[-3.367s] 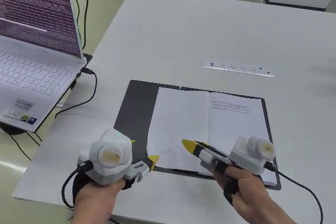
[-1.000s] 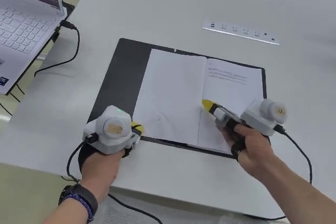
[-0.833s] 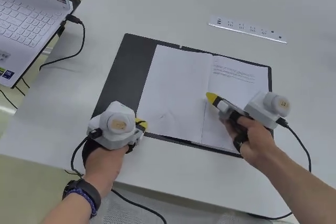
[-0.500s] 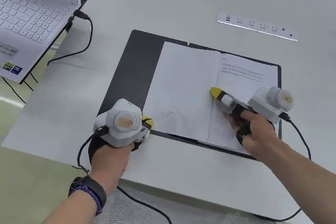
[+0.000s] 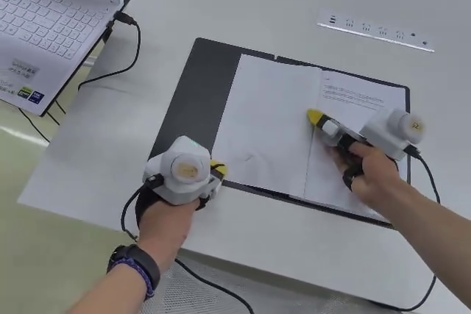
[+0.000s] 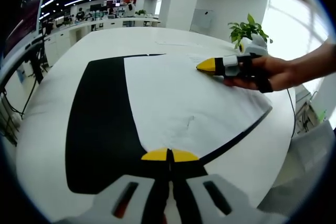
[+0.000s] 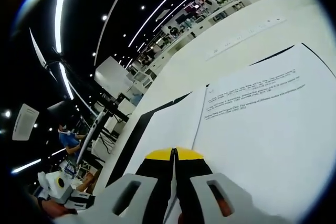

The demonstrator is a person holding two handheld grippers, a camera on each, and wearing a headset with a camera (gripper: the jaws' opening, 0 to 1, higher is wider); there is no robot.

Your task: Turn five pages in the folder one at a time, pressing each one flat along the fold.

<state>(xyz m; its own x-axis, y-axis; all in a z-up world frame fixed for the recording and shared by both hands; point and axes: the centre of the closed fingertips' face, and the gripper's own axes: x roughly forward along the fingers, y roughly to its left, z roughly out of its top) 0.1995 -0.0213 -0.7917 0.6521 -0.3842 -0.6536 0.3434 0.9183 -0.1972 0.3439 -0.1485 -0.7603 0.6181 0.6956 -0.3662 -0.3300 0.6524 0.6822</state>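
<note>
Sliding up the fold with the right claw [image 5: 315, 117], across the open black folder with white pages [image 5: 193, 93] lying mid-frame on the white counter [image 5: 243, 5]. Well up from the bottom edge of a few seconds back; now about halfway along the crease, yellow tips pinched together on nothing, seemingly pressing down on paper. Still parked with the left claw [image 5: 218, 170] at the bottom edge of the turned blank white sheet [image 5: 268, 123], tips closed and empty too, likely steadying it. Looks like a flattening stroke mid-run, upper stretch of crease yet to cover. Then probably on to the printed right-hand page [image 5: 360, 108]. No telling which of the five this is. Silver-white laptop [image 5: 51, 12] upper left, white power strip [image 5: 375, 31] upper right, both well apart.
</note>
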